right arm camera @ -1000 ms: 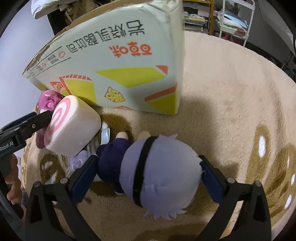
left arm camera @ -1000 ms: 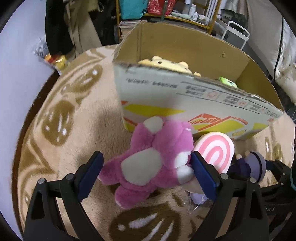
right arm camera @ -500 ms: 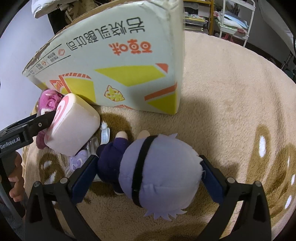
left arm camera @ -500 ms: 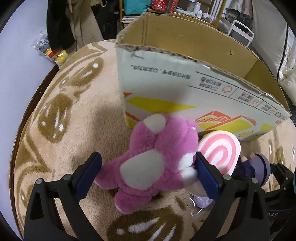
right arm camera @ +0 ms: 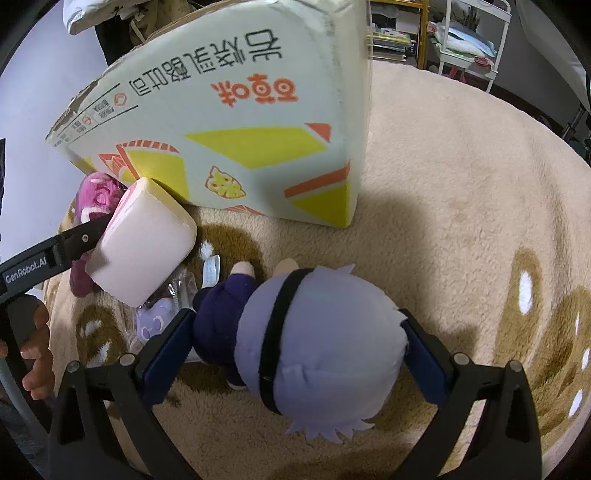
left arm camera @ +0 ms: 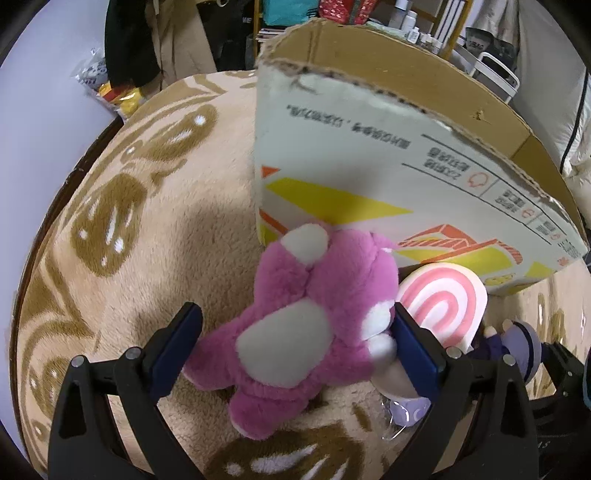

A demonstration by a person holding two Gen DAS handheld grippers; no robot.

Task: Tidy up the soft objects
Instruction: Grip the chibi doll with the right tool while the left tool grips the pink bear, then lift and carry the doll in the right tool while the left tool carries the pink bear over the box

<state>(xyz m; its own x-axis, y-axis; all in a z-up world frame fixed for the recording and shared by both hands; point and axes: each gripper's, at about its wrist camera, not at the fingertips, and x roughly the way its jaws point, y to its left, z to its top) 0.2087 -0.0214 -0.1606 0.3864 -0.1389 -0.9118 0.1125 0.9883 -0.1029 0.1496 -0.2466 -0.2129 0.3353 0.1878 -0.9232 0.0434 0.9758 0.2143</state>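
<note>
A pink plush bear (left arm camera: pixel 310 325) lies on the rug against the cardboard box (left arm camera: pixel 369 158). My left gripper (left arm camera: pixel 295 343) is open, its fingers on either side of the bear. A pink-swirl roll cushion (left arm camera: pixel 439 306) leans on the box beside the bear; it also shows in the right wrist view (right arm camera: pixel 144 251). A doll with a lavender head and dark purple body (right arm camera: pixel 317 339) lies on the rug between the open fingers of my right gripper (right arm camera: pixel 295 347). The box (right arm camera: pixel 229 122) stands behind it.
A small lavender toy in clear wrap (right arm camera: pixel 159 321) lies on the rug under the roll cushion. The beige rug with brown patterns (left arm camera: pixel 122 221) spreads left of the box. Shelves and clutter (left arm camera: pixel 369 14) stand beyond the box. A white rack (right arm camera: pixel 465 40) stands far right.
My left gripper has dropped lower and closer to the pink bear, so the box's inside and the yellow toy in it are out of sight. The right gripper has barely moved.
</note>
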